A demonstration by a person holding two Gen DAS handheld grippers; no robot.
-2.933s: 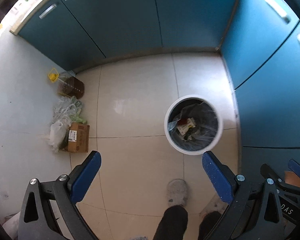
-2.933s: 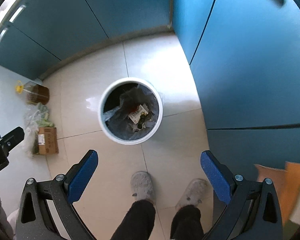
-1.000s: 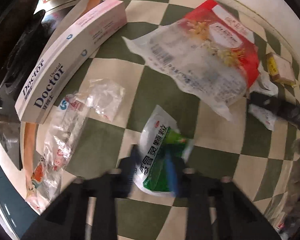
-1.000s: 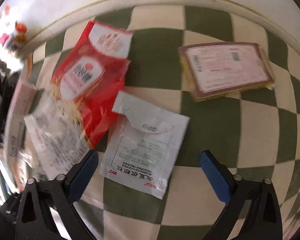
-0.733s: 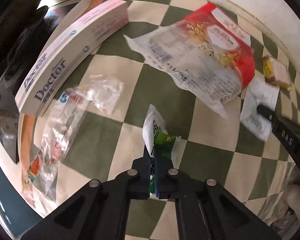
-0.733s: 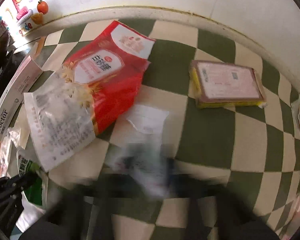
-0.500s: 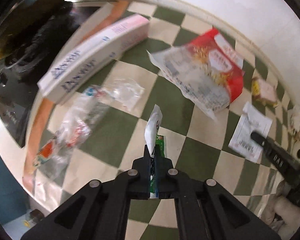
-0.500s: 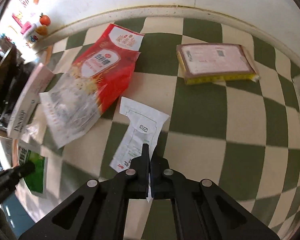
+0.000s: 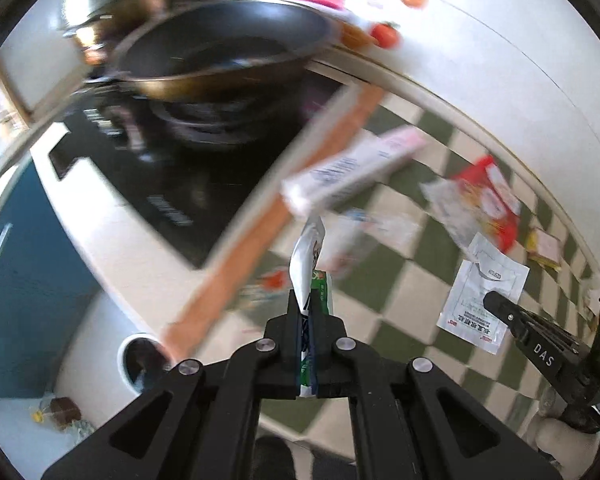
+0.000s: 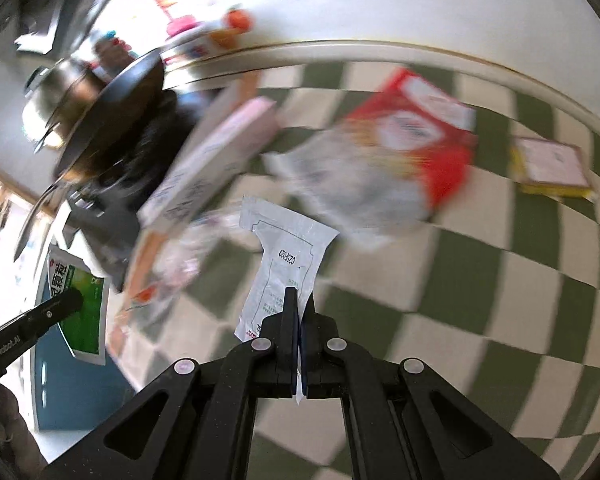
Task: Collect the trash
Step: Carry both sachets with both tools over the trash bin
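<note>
My left gripper (image 9: pixel 307 312) is shut on a green and white sachet (image 9: pixel 308 268) and holds it above the counter edge; the sachet also shows in the right wrist view (image 10: pixel 79 300). My right gripper (image 10: pixel 298 312) is shut on a white printed sachet (image 10: pixel 283 256), lifted off the checkered cloth; that sachet also shows in the left wrist view (image 9: pixel 482 296). The white trash bin (image 9: pixel 137 360) stands on the floor far below, at the lower left of the left wrist view.
On the green and cream checkered cloth (image 10: pixel 500 280) lie a red and clear snack bag (image 10: pixel 392 160), a long white toothpaste box (image 10: pixel 207 160), a yellow sponge pack (image 10: pixel 552 172) and clear wrappers. A black pan (image 9: pixel 219 52) sits on the stove at left.
Both grippers have lifted their sachets off the cloth and swung left, towards the counter edge and stove. The floor and trash bin have come into the left wrist view.
</note>
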